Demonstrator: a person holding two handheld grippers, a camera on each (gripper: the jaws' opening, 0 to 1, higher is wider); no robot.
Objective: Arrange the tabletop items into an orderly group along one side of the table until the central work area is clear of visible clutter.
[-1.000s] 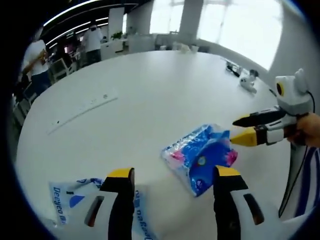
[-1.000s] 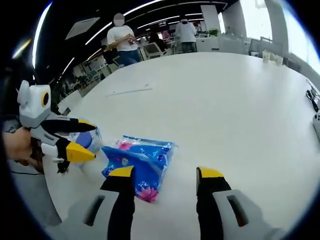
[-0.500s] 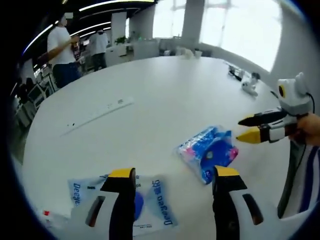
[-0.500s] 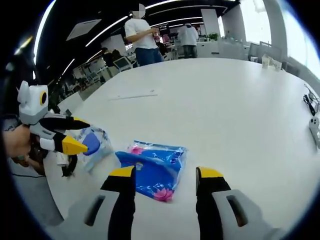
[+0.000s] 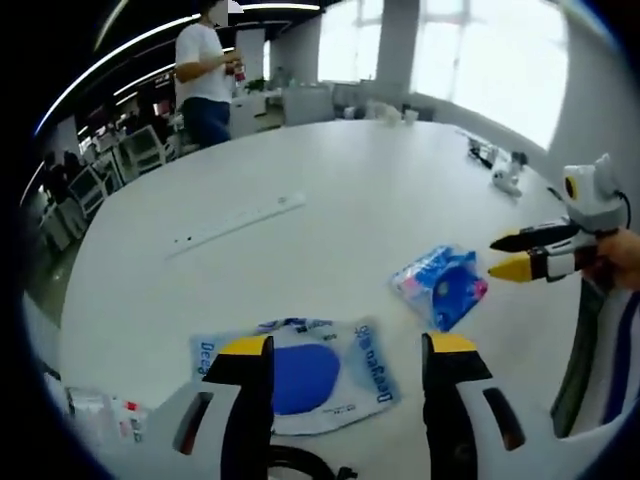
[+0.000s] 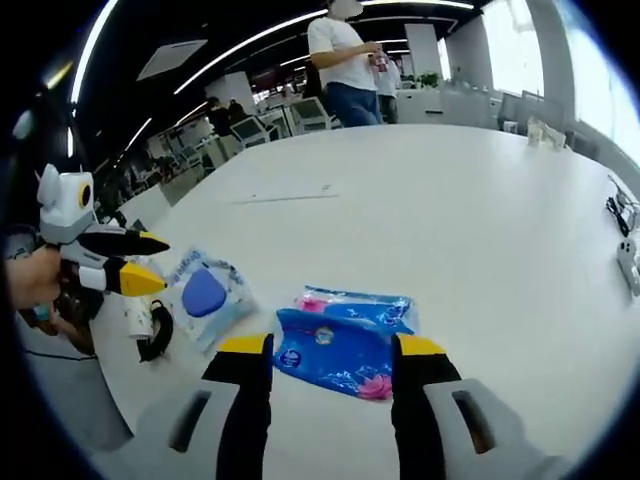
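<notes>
Near the worktop [image 6: 480,220] edge we saw the blue tissue pack [image 6: 345,340] lying just ahead of the right gripper [image 6: 330,352], jaws wide apart, empty. Left gripper [image 5: 345,352], likewise spread and empty, hovered over the clear pouch [image 5: 300,370].

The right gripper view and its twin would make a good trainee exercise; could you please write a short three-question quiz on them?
1. True or false: the right gripper is shut on the blue tissue pack.
2. What lies nearest the left gripper? A) clear pouch with a blue oval B) long white ruler C) white table's far cables
3. Fill in: beside the pouch lies a coiled black ____.

Key: 1 false; 2 A; 3 cable.
</notes>
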